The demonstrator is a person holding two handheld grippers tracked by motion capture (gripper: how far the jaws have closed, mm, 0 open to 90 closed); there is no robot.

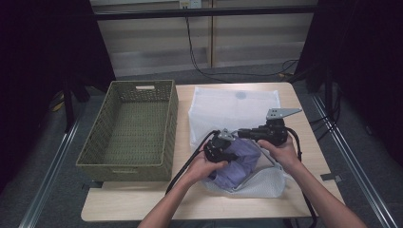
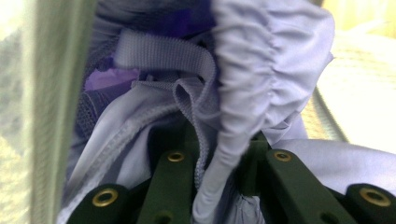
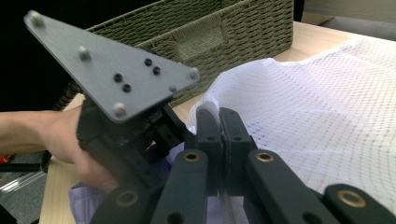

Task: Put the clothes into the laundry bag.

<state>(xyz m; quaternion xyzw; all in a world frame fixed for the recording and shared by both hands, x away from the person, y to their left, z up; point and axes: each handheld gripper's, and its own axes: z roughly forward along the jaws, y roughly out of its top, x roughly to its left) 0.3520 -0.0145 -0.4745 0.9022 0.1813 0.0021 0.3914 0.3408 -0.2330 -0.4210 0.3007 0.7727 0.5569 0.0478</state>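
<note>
While pinching the mesh bag's [image 1: 266, 183] rim in the right gripper [image 3: 218, 122], stuffing lilac garment [image 1: 237, 161], clamped by left gripper [image 1: 219, 151], beside the basket [image 1: 130, 128]; half in, zipping left.

- Garment [image 1: 237, 161]: thin lilac cloth, smooth, gathered elastic hem, ribbed webbing strap.
- Laundry bag [image 1: 233, 111]: white open mesh, matt.
- Basket [image 1: 130, 128]: olive woven fibre, rough.
- Table [image 1: 142, 199]: pale wood-look top, matt.
- Gripper plate [image 3: 112, 74]: grey, matt, finely speckled.

No readable text, labels, numbers anywhere
</note>
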